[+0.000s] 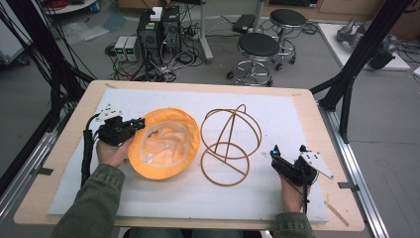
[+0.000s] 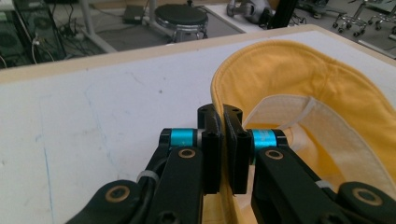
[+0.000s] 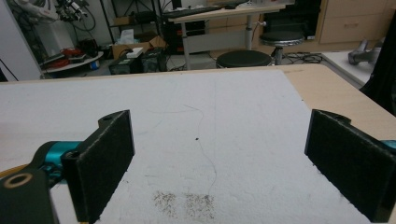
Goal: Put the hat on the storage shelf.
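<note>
— Where is the hat?
— The yellow hat (image 1: 164,144) lies upside down left of centre in the high view, on the white mat (image 1: 277,106), just beside a wire frame (image 1: 231,145) at centre.
— And the left gripper (image 2: 223,122)?
— Its jaws are clenched on the hat's brim.
— The right gripper (image 1: 287,150)?
— Lower right, jaws spread wide over bare mat, grasping nothing.

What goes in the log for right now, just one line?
left tongs: shut on yellow hat brim | right tongs: open, over white mat | wire stand: untouched
</note>
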`<state>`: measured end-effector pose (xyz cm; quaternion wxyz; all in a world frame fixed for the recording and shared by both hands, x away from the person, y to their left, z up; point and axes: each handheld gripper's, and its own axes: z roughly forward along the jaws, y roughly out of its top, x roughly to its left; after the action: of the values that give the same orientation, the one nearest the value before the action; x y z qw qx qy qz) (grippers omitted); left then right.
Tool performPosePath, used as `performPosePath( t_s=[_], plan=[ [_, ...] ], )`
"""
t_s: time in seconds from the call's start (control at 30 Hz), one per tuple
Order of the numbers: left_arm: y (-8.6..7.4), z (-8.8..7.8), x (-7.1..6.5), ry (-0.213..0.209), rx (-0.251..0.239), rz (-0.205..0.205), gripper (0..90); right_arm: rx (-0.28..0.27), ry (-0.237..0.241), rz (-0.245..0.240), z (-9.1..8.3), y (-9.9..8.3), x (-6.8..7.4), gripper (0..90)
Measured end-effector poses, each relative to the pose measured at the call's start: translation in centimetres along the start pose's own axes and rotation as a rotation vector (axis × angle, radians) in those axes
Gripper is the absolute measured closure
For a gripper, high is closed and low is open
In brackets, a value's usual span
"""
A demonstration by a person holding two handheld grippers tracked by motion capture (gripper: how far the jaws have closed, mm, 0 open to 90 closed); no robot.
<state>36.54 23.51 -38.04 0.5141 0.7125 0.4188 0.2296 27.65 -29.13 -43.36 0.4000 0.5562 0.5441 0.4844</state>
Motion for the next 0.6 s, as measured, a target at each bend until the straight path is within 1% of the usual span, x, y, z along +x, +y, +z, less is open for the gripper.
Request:
performPosePath(
  t_s=[0.03, 0.1, 0.13, 0.17, 0.3, 0.43, 0.5, 0.6],
  plan=[
    [0.4, -0.2, -0.4, -0.002, -0.030, 0.023, 86.7, 0.000, -0.001, 0.001, 0.0, 0.0, 0.0, 7.1],
    [0.7, -0.4, -0.8, 0.003, -0.058, 0.043, 86.7, 0.001, 0.000, 0.001, 0.0, 0.0, 0.0, 7.1],
    [0.9, -0.5, -1.0, -0.003, -0.085, 0.051, 86.7, 0.000, 0.000, 0.002, 0.0, 0.0, 0.0, 7.1],
    [0.9, -0.6, -1.1, -0.003, -0.092, 0.054, 86.7, 0.002, 0.002, 0.002, 0.0, 0.0, 0.0, 7.1],
    [1.3, -1.0, -1.5, -0.001, -0.163, 0.069, 86.7, 0.002, 0.003, 0.002, 0.0, 0.0, 0.1, 7.1],
    [1.6, -1.7, -1.6, -0.037, -0.252, 0.082, 86.7, 0.002, 0.004, -0.001, 0.0, 0.0, 0.1, 7.2],
    [1.8, -2.0, -1.7, -0.053, -0.309, 0.088, 86.7, 0.002, 0.004, -0.001, 0.0, 0.0, 0.1, 7.1],
    [2.2, -2.5, -1.7, -0.058, -0.366, 0.092, 86.7, 0.002, 0.004, -0.002, 0.0, 0.0, 0.1, 7.1]
  ],
)
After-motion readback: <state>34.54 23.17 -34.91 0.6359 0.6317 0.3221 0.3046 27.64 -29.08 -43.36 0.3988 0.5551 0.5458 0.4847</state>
